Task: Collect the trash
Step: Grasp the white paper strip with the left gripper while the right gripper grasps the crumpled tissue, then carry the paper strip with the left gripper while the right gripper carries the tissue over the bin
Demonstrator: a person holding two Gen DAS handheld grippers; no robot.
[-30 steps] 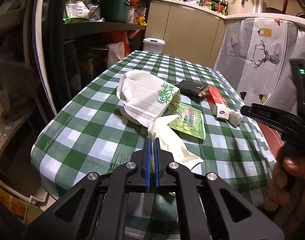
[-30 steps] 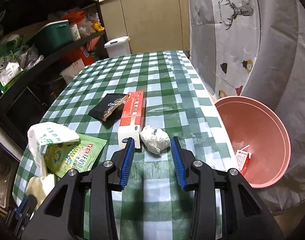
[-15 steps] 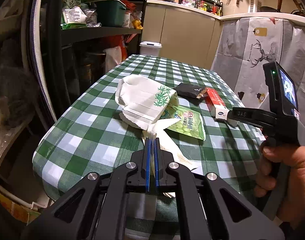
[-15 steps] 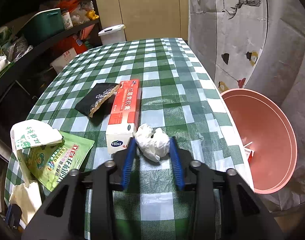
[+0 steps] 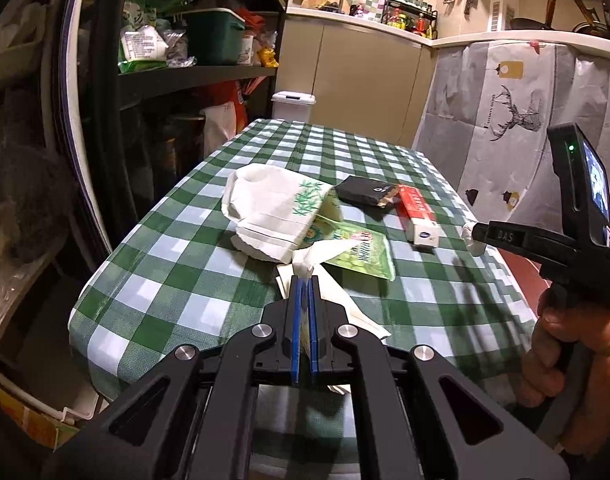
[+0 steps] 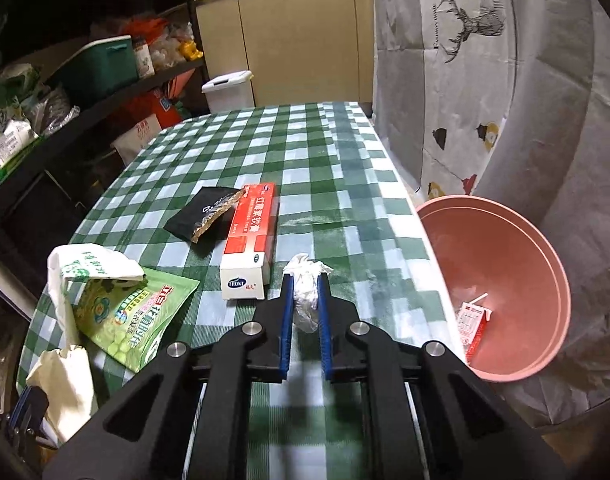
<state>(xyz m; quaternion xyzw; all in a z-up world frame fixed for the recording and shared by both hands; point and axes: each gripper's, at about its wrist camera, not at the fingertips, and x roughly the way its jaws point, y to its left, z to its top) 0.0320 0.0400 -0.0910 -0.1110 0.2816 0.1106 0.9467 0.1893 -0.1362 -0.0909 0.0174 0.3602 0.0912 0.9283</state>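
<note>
We hold a gripper in each hand over a table (image 6: 305, 152) covered in green-and-white check cloth.

Our right gripper (image 6: 305, 284) has its blue pads closing on a tissue wad (image 6: 307, 292), which is between them and pressed on both sides. The wad is white, crumpled and soft, with a ragged tuft sticking out past the fingertips. It sits near the table's right edge, just beside the white end of a red carton (image 6: 251, 240). From the left camera, the wad (image 5: 473, 236) shows as a small white lump at the tip of the right gripper (image 5: 481, 234), which our right hand (image 5: 565, 344) grips by its handle.

Our left gripper (image 5: 304, 284) is nearly closed, its pads pinching a thin cream plastic bag (image 5: 305, 256) near the table's front edge. The bag runs forward to a puffed white part printed with green leaves (image 5: 273, 216). Part of it lies on a green snack pouch (image 5: 357, 252).

Beyond the pouch, a black wrapper (image 5: 365, 192) with a torn, gold-lined end lies touching the red carton (image 5: 417, 216), both around the middle of the table.

A pink bin (image 6: 501, 288) stands on the floor just off the table's right edge. Inside it lies a small white-and-red drink box (image 6: 473, 324) with a straw.
</note>
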